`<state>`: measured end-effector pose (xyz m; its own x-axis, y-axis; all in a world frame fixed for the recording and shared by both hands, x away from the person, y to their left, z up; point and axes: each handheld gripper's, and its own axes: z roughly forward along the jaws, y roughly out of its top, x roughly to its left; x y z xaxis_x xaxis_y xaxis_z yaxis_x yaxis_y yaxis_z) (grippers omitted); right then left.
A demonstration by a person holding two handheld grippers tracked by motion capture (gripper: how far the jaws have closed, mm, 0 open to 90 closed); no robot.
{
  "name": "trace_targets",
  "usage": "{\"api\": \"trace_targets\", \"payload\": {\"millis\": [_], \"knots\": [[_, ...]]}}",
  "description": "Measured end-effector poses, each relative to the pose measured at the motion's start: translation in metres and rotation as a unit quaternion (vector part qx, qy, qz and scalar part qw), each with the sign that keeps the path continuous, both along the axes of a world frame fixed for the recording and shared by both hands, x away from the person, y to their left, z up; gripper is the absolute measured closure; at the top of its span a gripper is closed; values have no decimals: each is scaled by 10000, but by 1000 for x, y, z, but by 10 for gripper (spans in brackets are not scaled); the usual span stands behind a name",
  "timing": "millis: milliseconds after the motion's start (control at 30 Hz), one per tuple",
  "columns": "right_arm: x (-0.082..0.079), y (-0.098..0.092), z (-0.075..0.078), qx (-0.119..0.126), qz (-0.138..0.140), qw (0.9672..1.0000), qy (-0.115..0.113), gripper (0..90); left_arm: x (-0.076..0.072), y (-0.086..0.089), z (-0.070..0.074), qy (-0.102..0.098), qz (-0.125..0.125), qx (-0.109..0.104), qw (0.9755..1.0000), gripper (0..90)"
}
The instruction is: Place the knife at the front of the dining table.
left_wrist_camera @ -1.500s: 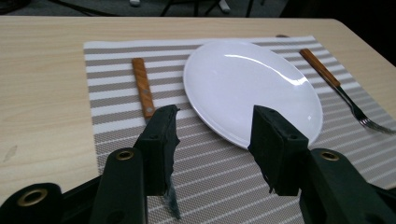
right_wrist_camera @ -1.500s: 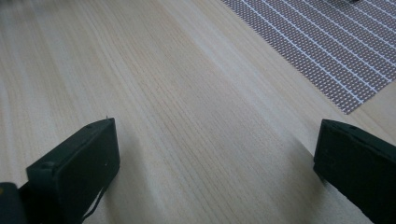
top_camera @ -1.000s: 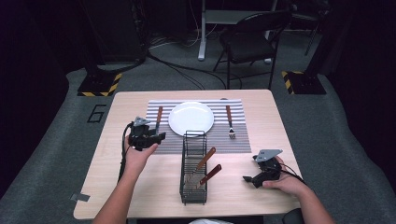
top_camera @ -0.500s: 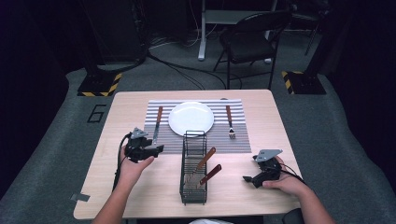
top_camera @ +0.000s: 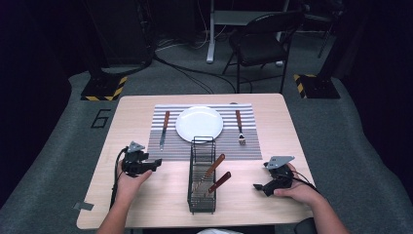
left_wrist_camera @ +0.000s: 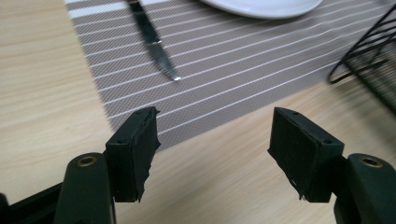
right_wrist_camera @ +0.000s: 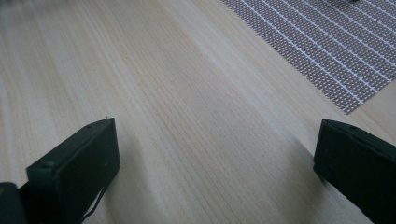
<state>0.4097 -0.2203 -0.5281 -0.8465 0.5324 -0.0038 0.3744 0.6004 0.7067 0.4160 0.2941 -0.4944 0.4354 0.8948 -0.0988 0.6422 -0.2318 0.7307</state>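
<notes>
Now lower, left tongs (top_camera: 155, 163) (opening, empty)

My high view dim and grainy around a lit table (top_camera: 146, 195), glare on the plate (top_camera: 198, 124), my gripper views soft, far edges blurred.

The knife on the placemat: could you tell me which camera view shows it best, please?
The high view shows the whole knife, lying left of the plate. The left gripper view shows its blade close up; the right gripper view looks at bare table and mat.
</notes>
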Motion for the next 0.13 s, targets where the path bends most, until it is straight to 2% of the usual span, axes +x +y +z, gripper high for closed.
{"api": "trace_targets", "payload": {"millis": [67, 133], "knots": [[0, 0, 0, 0, -2, 10000, 0, 0, 1, 6, -4, 78, 34, 200, 9998, 327], [0, 0, 0, 0, -3, 10000, 0, 0, 1, 12, -7, 55, 160, 198, 9997, 327]]}}
